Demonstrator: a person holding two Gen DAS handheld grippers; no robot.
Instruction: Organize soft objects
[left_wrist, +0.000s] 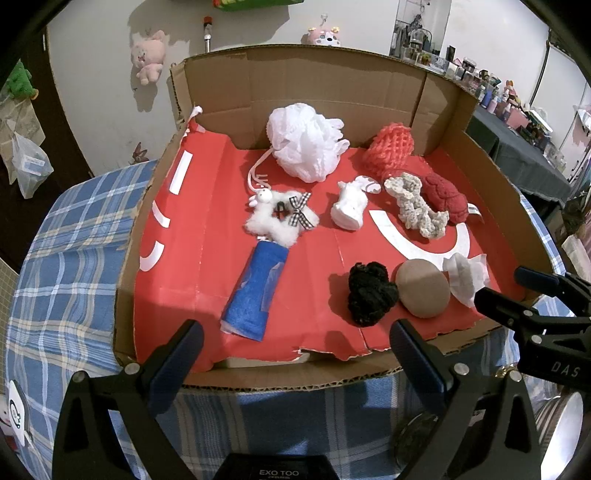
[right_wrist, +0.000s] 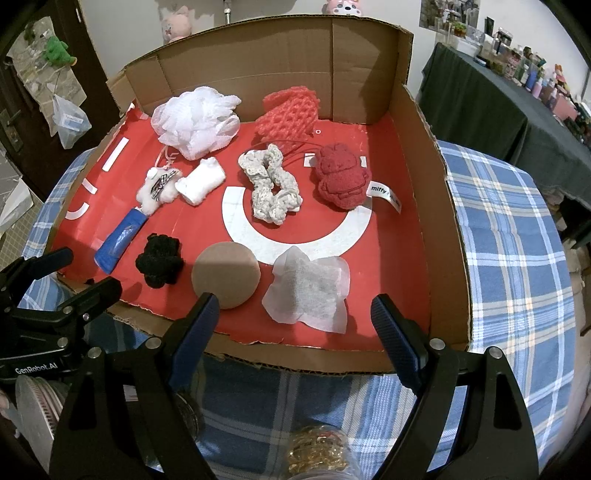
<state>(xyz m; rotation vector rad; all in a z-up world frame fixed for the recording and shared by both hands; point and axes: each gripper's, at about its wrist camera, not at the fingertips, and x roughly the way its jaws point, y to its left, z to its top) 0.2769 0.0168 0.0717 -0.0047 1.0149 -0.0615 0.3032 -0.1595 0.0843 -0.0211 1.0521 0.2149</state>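
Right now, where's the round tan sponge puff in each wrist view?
Left wrist view: the round tan sponge puff sits lower right on the red liner, just ahead of that gripper's right-hand finger.
Right wrist view: the puff sits lower centre-left, partly behind that gripper's left-hand finger.
Shared landmark: the black crocheted scrunchie lies immediately left of it in both views.

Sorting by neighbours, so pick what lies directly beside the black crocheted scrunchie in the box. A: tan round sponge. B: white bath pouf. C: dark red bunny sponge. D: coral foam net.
A: the tan round sponge lies right next to the black crocheted scrunchie near the box's front edge.
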